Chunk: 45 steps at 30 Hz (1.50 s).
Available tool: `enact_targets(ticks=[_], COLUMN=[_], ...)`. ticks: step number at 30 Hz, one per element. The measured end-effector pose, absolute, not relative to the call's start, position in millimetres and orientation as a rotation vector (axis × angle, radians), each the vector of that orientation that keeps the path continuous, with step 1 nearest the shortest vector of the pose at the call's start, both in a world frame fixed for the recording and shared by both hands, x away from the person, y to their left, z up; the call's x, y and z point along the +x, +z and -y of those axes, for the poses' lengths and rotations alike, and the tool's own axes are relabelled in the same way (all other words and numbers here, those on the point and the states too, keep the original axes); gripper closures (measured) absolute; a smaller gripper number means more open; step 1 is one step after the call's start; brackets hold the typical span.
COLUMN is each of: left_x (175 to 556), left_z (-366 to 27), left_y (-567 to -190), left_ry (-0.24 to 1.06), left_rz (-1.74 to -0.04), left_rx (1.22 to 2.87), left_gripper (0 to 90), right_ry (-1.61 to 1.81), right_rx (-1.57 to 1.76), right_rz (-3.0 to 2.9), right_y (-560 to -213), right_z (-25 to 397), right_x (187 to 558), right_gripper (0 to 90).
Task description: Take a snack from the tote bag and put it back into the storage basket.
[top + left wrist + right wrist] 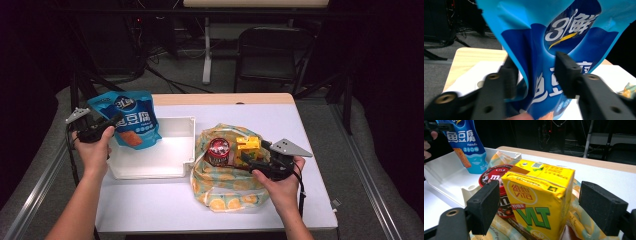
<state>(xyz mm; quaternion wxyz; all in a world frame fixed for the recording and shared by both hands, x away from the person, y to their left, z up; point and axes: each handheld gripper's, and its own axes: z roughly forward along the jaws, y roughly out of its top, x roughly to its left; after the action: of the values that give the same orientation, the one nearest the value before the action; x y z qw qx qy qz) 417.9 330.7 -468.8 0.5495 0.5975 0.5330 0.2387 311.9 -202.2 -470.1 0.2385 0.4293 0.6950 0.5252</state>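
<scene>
The left tongs [111, 125] are clamped on a blue snack pouch [129, 120], held upright, long axis vertical, above the left end of the white tray [172, 145]. Straight ahead of the right tongs [541, 207] stands a yellow drink carton [537, 200] in the patterned bag [220, 195] on the worktop [280, 120]. The jaws are spread wide to either side of the carton, seemingly not touching it.
</scene>
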Motion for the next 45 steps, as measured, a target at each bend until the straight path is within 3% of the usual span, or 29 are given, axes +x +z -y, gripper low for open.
enact_targets(ticks=[5, 12, 13, 15, 20, 36, 45], left_x=[408, 377, 373, 364, 348, 331, 321], left_z=[-334, -327, -324, -318, -300, -222, -195], left_y=[-467, -470, -471, -472, -473, -475, -485], left_ry=[0.589, 0.619, 0.623, 0.625, 0.612, 0.552, 0.508], left_rz=[-1.306, -1.292, -1.291, -1.277, -1.247, -1.07, -1.015], left_rx=[1.416, 1.447, 1.453, 1.471, 1.517, 1.644, 1.694], left_gripper=[29.6, 19.6, 15.0, 14.8, 3.2, 0.0, 0.1], right_ry=[1.426, 1.415, 1.411, 1.406, 1.377, 1.305, 1.27], right_rx=[1.172, 1.194, 1.2, 1.2, 1.214, 1.299, 1.347], right_rz=[-1.907, -1.892, -1.892, -1.89, -1.879, -1.802, -1.718], right_y=[-471, -472, -473, -473, -475, -480, -488], right_z=[198, 195, 193, 192, 183, 166, 160], right_x=[311, 309, 309, 309, 310, 316, 320], right_gripper=[16.0, 14.2, 13.4, 12.9, 10.1, 7.3, 13.1])
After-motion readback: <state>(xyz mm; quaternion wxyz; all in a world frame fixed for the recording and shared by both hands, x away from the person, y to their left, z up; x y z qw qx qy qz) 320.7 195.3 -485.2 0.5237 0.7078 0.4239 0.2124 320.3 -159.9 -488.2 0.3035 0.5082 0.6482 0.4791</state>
